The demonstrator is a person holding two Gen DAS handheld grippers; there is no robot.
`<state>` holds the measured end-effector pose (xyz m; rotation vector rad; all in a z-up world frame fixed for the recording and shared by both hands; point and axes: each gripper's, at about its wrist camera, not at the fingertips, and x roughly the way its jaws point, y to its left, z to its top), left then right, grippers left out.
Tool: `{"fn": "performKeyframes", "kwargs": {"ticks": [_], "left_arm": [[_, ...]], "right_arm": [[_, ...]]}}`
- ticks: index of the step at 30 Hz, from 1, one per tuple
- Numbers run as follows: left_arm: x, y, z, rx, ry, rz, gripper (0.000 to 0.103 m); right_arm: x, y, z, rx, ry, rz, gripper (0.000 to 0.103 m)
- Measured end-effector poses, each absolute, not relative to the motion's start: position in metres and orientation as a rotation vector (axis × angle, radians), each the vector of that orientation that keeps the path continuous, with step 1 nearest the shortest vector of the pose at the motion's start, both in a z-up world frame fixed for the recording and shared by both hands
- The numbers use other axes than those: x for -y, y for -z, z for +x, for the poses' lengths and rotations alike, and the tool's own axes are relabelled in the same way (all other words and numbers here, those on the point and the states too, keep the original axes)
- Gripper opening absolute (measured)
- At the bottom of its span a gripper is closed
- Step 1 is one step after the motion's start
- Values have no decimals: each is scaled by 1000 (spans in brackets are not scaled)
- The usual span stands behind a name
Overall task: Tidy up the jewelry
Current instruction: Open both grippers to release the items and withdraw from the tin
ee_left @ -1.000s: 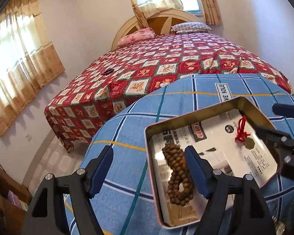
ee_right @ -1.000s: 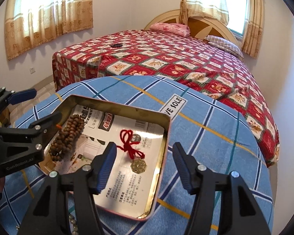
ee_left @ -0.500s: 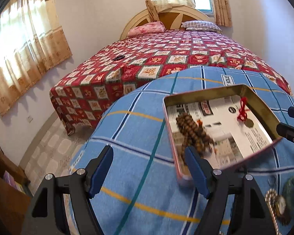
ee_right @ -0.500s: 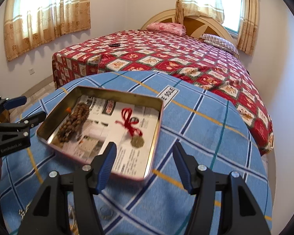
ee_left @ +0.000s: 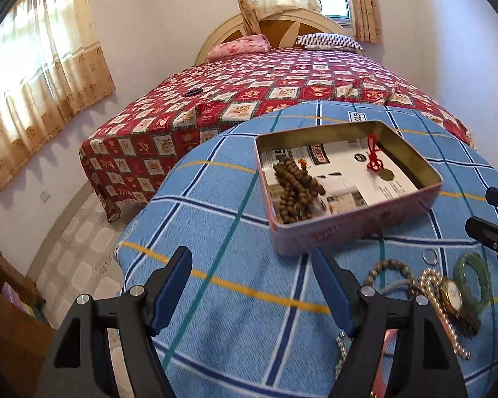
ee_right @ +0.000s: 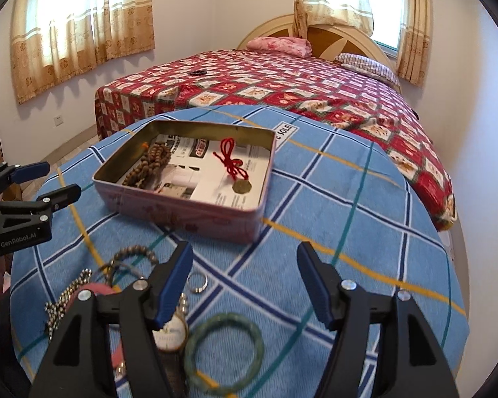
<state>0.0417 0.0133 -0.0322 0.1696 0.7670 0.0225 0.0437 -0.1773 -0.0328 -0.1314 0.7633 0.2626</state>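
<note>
A pink tin box [ee_left: 348,229] [ee_right: 182,214] sits on the blue checked cloth. Inside lie brown wooden beads [ee_left: 293,190] [ee_right: 147,164] and a red-corded brass charm [ee_left: 376,162] [ee_right: 234,169]. Loose jewelry lies in front of the box: a green bangle [ee_right: 224,351] [ee_left: 474,280], a watch [ee_right: 171,331] [ee_left: 451,295], a silver ring [ee_right: 197,282] [ee_left: 430,256], a bead bracelet [ee_right: 134,253] [ee_left: 386,265] and a pearl chain [ee_right: 66,298]. My left gripper [ee_left: 252,293] is open and empty, left of the pile. My right gripper [ee_right: 245,285] is open and empty above the ring and bangle.
A bed with a red patchwork quilt [ee_left: 265,93] [ee_right: 282,79] stands behind the table. The round table edge [ee_left: 123,252] drops to a tiled floor at left. A wooden cabinet [ee_left: 3,298] stands at the lower left. Curtained windows line the walls.
Both grippers have pulled back from the tin box, which now looks smaller and farther. The loose jewelry pile has come into view in front of both grippers.
</note>
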Motion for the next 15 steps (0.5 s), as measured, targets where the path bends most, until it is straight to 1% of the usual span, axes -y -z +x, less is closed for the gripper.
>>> {"fn": "performKeyframes", "kwargs": {"ticks": [15], "left_arm": [[17, 46, -4, -809, 42, 192, 75]], "right_arm": [[194, 52, -3, -794, -232, -109, 72]]}}
